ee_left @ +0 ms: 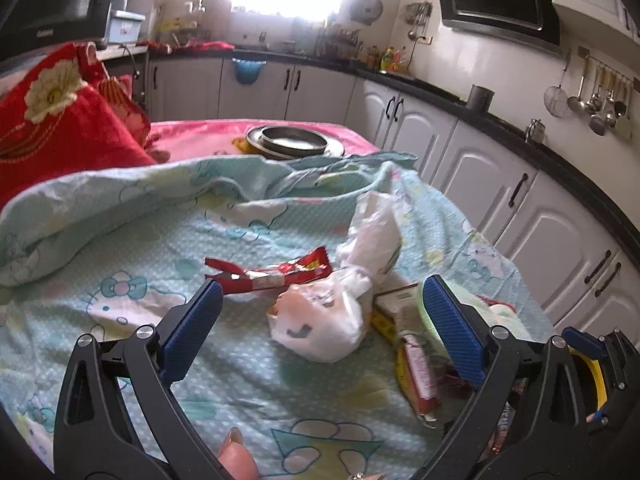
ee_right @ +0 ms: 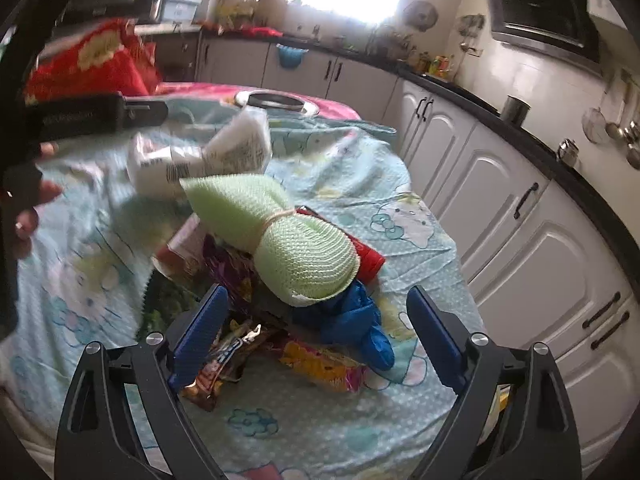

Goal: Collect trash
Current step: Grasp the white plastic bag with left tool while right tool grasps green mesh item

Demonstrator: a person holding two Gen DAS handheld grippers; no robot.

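Kitchen table (ee_left: 120, 248) holds trash; both grippers, left gripper (ee_left: 322, 312) and right gripper (ee_right: 318, 316), spread empty: straddle one wrapper (ee_left: 272, 274), pinch low.

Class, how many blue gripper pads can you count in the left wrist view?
2 for certain: one pad at lower left, one pad at lower right, flanking the white plastic bag. A blue bit at the far right edge may be another gripper's.

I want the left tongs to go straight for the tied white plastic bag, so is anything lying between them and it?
Nothing visible does. The left tongs stand open with the white plastic bag framed between the blue pads. The red wrapper lies just behind it and a small carton beside it, neither in front.
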